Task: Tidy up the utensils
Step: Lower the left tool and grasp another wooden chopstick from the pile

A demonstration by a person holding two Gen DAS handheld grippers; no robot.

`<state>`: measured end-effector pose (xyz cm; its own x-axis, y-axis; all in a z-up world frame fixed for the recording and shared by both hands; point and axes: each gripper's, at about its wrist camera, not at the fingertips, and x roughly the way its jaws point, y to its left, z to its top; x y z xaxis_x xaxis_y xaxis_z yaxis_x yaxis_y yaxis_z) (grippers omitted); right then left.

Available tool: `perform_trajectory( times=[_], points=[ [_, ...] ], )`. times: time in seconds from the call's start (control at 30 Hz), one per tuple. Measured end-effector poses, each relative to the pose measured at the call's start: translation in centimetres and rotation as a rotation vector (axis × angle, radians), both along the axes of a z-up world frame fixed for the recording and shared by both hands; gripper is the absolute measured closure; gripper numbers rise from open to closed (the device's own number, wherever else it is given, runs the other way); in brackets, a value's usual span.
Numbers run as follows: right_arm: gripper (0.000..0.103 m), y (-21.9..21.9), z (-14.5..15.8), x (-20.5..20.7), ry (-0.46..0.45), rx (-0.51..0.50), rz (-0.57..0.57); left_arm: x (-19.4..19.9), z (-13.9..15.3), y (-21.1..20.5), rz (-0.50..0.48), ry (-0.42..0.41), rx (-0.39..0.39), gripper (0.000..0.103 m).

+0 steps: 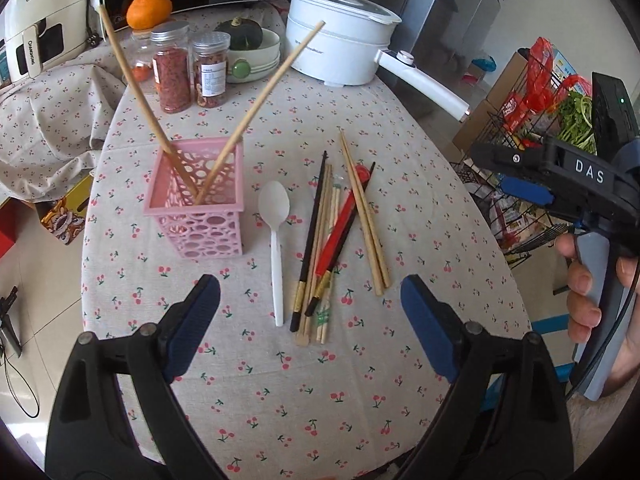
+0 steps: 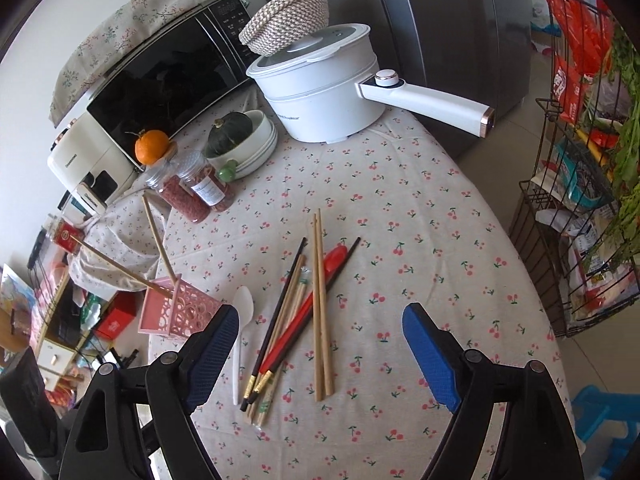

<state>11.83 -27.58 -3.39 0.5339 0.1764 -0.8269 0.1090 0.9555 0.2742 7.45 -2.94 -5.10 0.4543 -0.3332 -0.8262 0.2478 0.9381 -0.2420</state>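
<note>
Pink holder stands at 10 o'clock on the surface with two wooden chopsticks inside; loose chopsticks and a white spoon lie at 12. Left tool and right tool both gape apart, holding nothing.

There is one pink basket with two wooden sticks standing in it. On the table lie one white spoon and one red spoon. Two black chopsticks lie there, and two tan chopsticks lie side by side. There are two jars, one orange, one white pot and one green squash.
</note>
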Motion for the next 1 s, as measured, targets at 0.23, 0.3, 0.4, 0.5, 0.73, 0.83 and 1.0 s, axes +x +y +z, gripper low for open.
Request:
perform_trajectory(
  times=[0.23,0.3,0.4,0.5,0.73,0.83,1.0],
  points=[
    [0.017,-3.7,-1.0,-0.9,0.026,-0.007,-0.039,0.1,-1.8,-4.2,-0.045,0.020,0.077,0.011],
    [0.017,-4.7,-1.4,-0.9,0.041,-0.021,-0.048,0.5,-2.0,-5.3,-0.050,0.020,0.067,0.012],
    [0.017,-5.9,-2.1,-0.7,0.058,-0.026,-0.052,1.4,-2.5,-7.1,-0.060,0.003,0.096,0.023],
    [0.017,-7.1,-3.3,-0.2,0.102,-0.014,-0.071,3.2,-3.4,-8.9,-0.067,0.014,0.111,0.055],
    [0.017,-8.5,-4.0,1.7,0.135,-0.015,-0.067,9.6,-5.3,-11.7,-0.023,0.040,0.100,0.076],
    [0.017,-9.1,-4.2,2.3,0.136,-0.012,-0.080,12.1,-6.1,-12.3,0.019,0.047,0.080,0.080],
    [0.017,-9.9,-5.4,3.2,0.171,0.016,-0.081,14.9,-7.4,-12.3,0.106,0.070,0.067,0.085]
  ],
)
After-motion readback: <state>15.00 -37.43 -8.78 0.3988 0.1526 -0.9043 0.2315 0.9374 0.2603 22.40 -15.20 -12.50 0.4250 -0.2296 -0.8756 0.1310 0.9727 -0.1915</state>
